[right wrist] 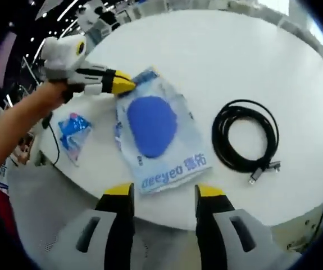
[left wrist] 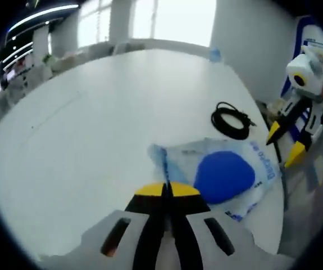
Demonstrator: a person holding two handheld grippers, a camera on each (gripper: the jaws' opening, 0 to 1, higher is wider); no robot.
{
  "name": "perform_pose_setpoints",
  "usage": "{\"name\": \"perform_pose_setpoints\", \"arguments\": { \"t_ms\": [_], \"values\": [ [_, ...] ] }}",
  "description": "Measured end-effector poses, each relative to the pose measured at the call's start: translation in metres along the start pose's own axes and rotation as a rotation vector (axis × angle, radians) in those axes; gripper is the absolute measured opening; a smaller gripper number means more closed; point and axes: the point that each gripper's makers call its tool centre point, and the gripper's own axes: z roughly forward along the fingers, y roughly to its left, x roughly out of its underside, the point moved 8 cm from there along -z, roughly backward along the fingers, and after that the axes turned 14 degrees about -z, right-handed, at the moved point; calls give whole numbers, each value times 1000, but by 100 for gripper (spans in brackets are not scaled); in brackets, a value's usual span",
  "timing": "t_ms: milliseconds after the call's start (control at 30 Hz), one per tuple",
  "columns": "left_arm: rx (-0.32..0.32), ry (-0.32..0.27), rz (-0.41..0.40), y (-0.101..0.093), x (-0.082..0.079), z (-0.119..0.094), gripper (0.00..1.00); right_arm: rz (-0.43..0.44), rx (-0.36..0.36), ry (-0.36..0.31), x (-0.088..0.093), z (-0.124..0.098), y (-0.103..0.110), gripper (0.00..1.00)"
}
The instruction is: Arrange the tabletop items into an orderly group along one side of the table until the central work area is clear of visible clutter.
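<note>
A clear plastic bag printed "deeyeo", with a blue rounded pad inside, lies flat near the edge of the white table. My left gripper has its yellow tips pressed together on a corner of that bag; from the other side the left gripper meets the bag's far corner. My right gripper is open just off the table's edge, in front of the bag's printed end. It also shows as the right gripper beyond the bag, jaws apart.
A coiled black cable with a plug lies beside the bag; the same cable sits past it. A small blue-and-white packet rests at the table's rim near a person's arm. The white table stretches far and bare.
</note>
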Motion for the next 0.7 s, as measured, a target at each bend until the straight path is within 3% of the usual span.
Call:
{"name": "perform_pose_setpoints", "arguments": {
  "t_ms": [200,333,700],
  "values": [
    [-14,-9,-17,-3,5,-4,0,112,1,1,-2,12,-3,34],
    [-27,-10,-30,-1,7,-9,0,135,11,20,-1,17,-5,23],
    [-42,-16,-52,-2,13,-16,0,178,-13,6,3,22,-6,9]
  ]
}}
